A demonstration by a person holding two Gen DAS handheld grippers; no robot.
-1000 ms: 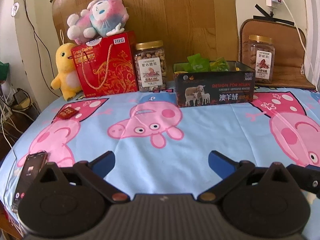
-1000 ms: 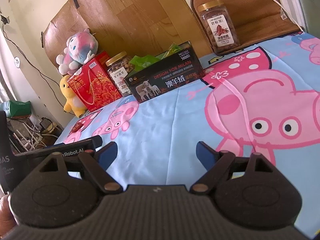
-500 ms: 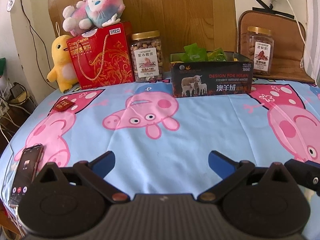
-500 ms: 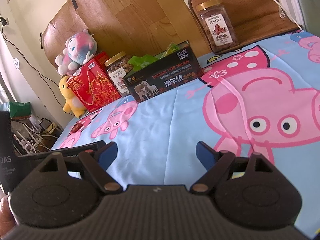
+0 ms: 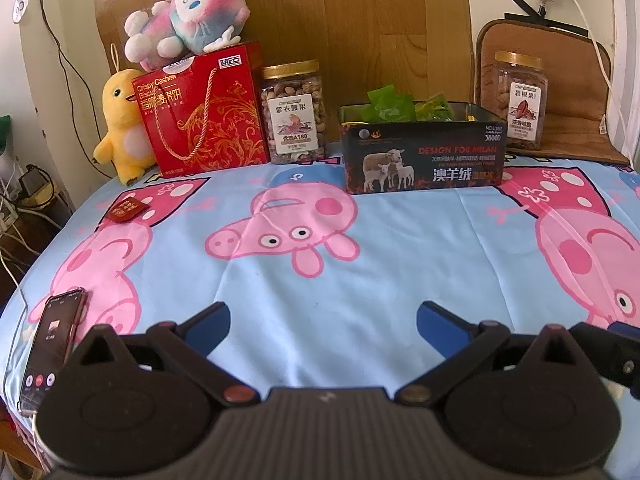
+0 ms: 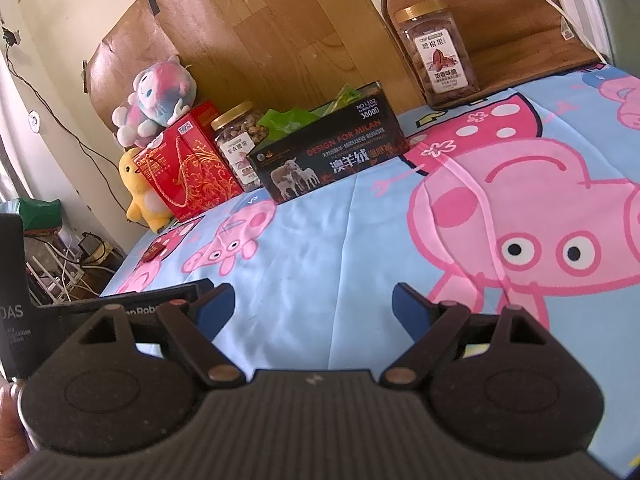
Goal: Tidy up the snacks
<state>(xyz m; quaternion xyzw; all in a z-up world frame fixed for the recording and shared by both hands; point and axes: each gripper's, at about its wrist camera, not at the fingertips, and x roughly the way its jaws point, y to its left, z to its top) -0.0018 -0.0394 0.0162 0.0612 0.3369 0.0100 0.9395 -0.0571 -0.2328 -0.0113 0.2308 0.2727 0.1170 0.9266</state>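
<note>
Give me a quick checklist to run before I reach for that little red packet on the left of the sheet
1. Left gripper open and holding nothing: ok.
2. Right gripper open and holding nothing: ok.
3. Red packet in view, lying alone on the sheet: ok.
4. Path from left gripper to packet free of other things: ok; the phone lies nearer, off to the left.
5. Black box open on top, green packets inside: ok.
6. Spare room in the box for the packet: cannot tell.
</note>
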